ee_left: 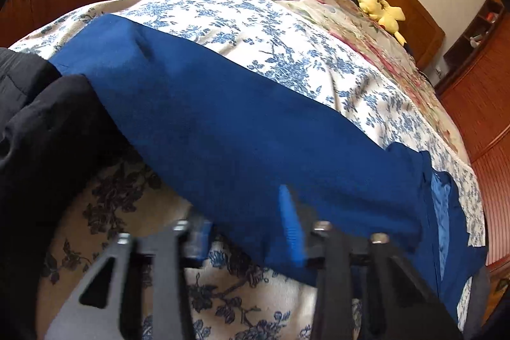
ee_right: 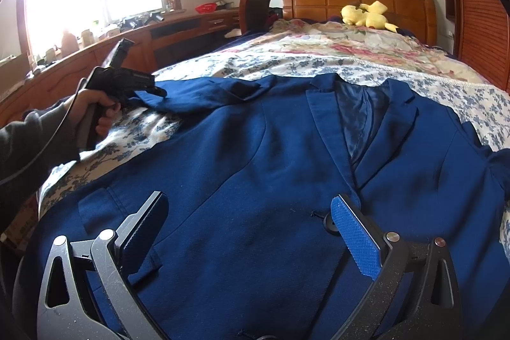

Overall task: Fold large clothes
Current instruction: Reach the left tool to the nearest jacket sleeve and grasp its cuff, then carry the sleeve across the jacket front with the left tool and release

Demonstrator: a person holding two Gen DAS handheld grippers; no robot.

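While the blue blazer [ee_right: 255, 168] lies front-up across the floral bedspread [ee_right: 287, 62], the left gripper [ee_right: 153, 91] pinches its sleeve cuff at the bed's left edge; bare bedspread stretches beyond the collar. Over the hem, the right gripper [ee_right: 251, 231] hangs with jaws spread wide, grasping nothing.

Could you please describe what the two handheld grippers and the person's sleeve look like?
The right gripper has grey-black metal linkage arms with silver bolts, triangular cut-outs and a ridged blue pad on one finger. The left gripper has the same black links, bolts and blue pad; from outside it shows a black body and pistol handle. The sleeve is dark grey.
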